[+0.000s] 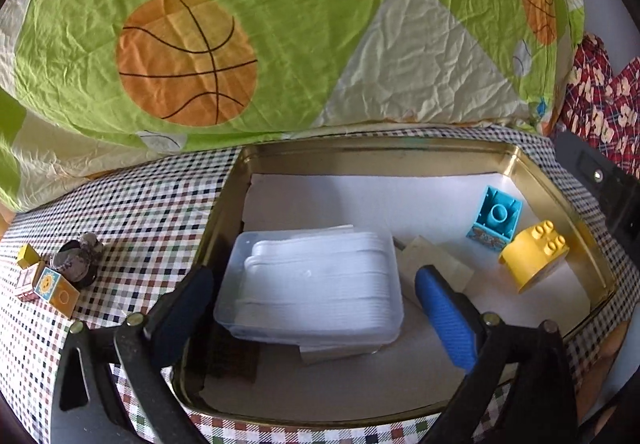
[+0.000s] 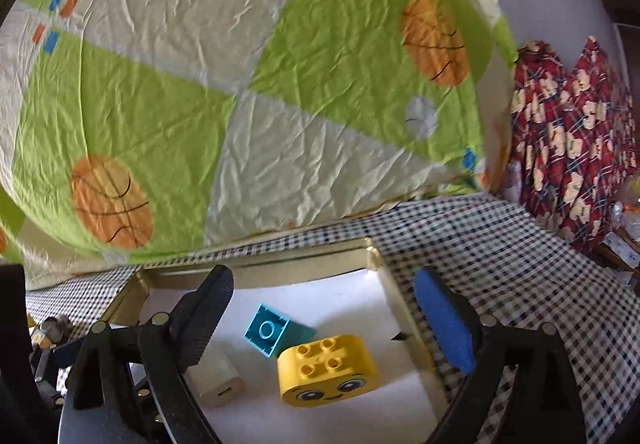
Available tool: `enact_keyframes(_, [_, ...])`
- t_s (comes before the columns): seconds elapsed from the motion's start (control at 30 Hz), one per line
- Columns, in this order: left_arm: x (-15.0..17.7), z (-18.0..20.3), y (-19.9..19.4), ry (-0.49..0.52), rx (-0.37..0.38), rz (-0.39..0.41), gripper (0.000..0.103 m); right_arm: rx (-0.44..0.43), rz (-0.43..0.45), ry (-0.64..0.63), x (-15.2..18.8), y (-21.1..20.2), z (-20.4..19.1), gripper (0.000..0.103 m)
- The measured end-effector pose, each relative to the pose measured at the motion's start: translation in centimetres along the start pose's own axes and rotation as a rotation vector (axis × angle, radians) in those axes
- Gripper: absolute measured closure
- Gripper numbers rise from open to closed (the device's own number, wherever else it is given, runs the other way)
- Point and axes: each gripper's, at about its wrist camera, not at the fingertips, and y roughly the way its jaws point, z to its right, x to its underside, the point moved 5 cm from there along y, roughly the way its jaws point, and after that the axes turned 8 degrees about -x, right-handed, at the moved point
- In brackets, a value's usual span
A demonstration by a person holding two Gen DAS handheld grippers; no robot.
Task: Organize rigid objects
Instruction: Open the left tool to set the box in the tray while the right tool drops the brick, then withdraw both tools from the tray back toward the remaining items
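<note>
- A home, most likely a bedroom.
- A quilt [image 1: 248, 43] in green and cream with printed basketballs lies bunched in the background.
- A checked cloth [image 1: 132, 203] covers the surface below it.
- Red patterned fabric [image 2: 568, 139] hangs at the right.
- Children's toy blocks [image 1: 44, 284] and a gold tin [image 1: 360, 147] sit on the checked cloth.
</note>
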Motion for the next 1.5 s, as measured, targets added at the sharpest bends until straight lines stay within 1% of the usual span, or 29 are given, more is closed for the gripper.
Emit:
enact_keyframes(0.1, [-0.1, -0.5, -0.9, -0.027, 0.016, 0.048, 0.001, -0.004, 0.013, 0.027, -0.2, -0.2, 0.5, 0.008])
enact_keyframes(0.2, [-0.4, -0.8, -2.0, -0.021, -0.007, 0.11, 0.001, 0.008, 0.035, 0.011, -0.4, -0.5, 0.6, 0.008])
enact_keyframes(0.27, [-0.7, -1.2, -3.1, -0.033, -0.001, 0.166, 0.001, 0.016, 0.064, -0.01, -0.5, -1.1, 0.2, 0.008])
enact_keyframes(0.33, [-1.1, -1.6, -4.0, -0.057, 0.037, 0.219, 0.0, 0.015, 0.09, -0.026, -0.6, -1.7, -0.1, 0.008])
enact_keyframes(0.4, [-1.4, -2.1, -4.7, -0.081, 0.097, 0.245, 0.0, 0.019, 0.121, -0.048, -0.8, -2.3, -0.5, 0.008])
enact_keyframes(0.47, [-1.7, -3.0, -5.1, -0.117, 0.141, 0.257, 0.0, 0.043, 0.153, -0.067, -0.9, -2.9, -0.7, 0.008])
enact_keyframes(0.53, [-2.0, -4.0, -5.3, -0.146, 0.139, 0.27, 0.0, 0.068, 0.181, -0.076, -1.1, -3.4, -0.7, 0.007])
enact_keyframes(0.6, [-2.3, -5.1, -5.5, -0.165, 0.096, 0.284, 0.0, 0.099, 0.213, -0.08, -1.3, -3.8, -0.4, 0.004])
enact_keyframes(0.67, [-2.4, -6.4, -6.2, -0.186, 0.019, 0.316, 0.0, 0.113, 0.233, -0.082, -1.5, -4.1, -0.3, 0.004])
enact_keyframes(0.7, [-2.5, -7.1, -6.4, -0.192, -0.033, 0.342, 0.0, 0.117, 0.242, -0.082, -1.5, -4.2, -0.2, 0.004])
enact_keyframes(0.73, [-2.5, -7.8, -6.8, -0.19, -0.11, 0.375, 0.0, 0.12, 0.252, -0.085, -1.5, -4.2, -0.2, 0.004])
enact_keyframes(0.8, [-2.1, -8.4, -7.0, -0.167, -0.228, 0.42, 0.0, 0.125, 0.265, -0.093, -1.5, -4.4, -0.3, 0.004])
enact_keyframes(0.83, [-1.9, -8.6, -7.0, -0.152, -0.261, 0.428, 0.0, 0.129, 0.267, -0.1, -1.5, -4.4, -0.4, 0.004])
enact_keyframes(0.87, [-1.8, -8.6, -6.8, -0.137, -0.273, 0.423, 0.0, 0.13, 0.269, -0.102, -1.5, -4.5, -0.5, 0.004])
enact_keyframes(1.03, [-1.0, -8.1, -6.3, -0.075, -0.307, 0.419, 0.0, 0.175, 0.307, -0.075, -1.4, -5.6, 0.1, 0.004])
enact_keyframes(1.07, [-0.8, -8.0, -6.1, -0.061, -0.306, 0.403, 0.0, 0.181, 0.316, -0.062, -1.4, -5.9, 0.2, 0.004])
enact_keyframes(1.13, [-0.6, -8.0, -5.8, -0.05, -0.268, 0.374, 0.0, 0.193, 0.332, -0.049, -1.3, -6.4, 0.4, 0.004])
enact_keyframes(1.2, [-0.3, -8.6, -6.0, -0.071, -0.252, 0.36, 0.0, 0.206, 0.348, -0.047, -1.2, -7.0, 0.3, 0.004])
enact_keyframes(1.3, [0.5, -9.4, -6.5, -0.105, -0.219, 0.353, 0.0, 0.214, 0.346, -0.061, -1.0, -7.5, -0.3, 0.004])
enact_keyframes(1.43, [1.4, -10.3, -7.3, -0.125, -0.206, 0.359, 0.0, 0.224, 0.361, -0.095, -0.5, -8.6, -1.5, 0.004])
enact_keyframes(1.5, [1.7, -10.7, -7.4, -0.125, -0.203, 0.349, 0.0, 0.226, 0.363, -0.11, -0.4, -8.9, -2.0, 0.004])
